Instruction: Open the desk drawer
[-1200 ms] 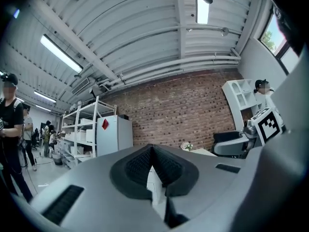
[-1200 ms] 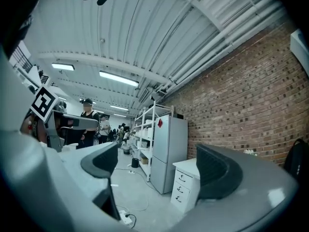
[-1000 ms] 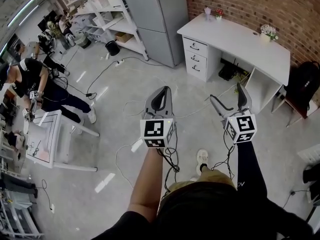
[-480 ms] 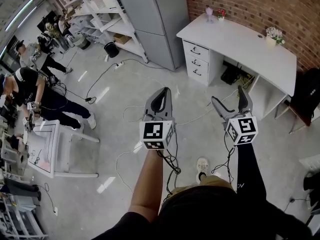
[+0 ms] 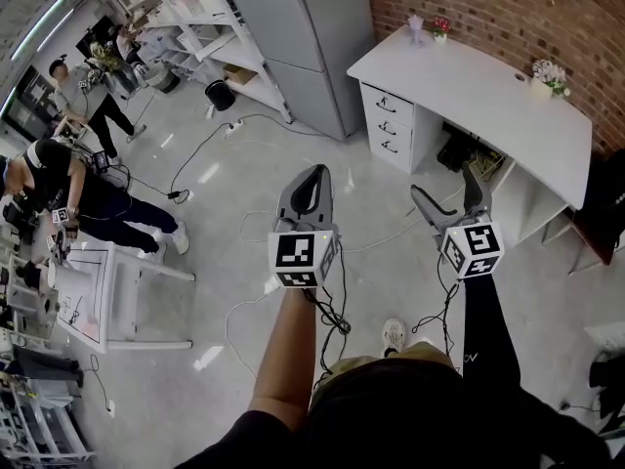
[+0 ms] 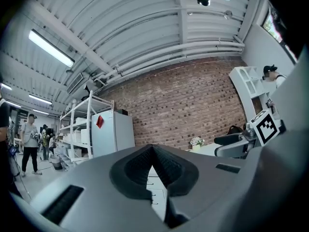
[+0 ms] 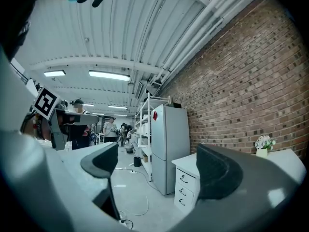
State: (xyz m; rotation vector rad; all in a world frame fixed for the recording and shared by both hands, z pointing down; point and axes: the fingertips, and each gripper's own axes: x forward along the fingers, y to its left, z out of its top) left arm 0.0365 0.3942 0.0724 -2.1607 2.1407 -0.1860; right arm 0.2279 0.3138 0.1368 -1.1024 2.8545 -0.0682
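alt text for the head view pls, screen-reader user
Seen from above, a person stands on a grey floor holding two claws out toward a white desk against a brick wall: the left claw shut, the right claw open and empty. The desk's three drawers are all closed, well ahead of both claws.

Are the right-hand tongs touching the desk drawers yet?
Apart. The head view shows a stretch of floor between the right tongs and the desk drawers, which stand well ahead.
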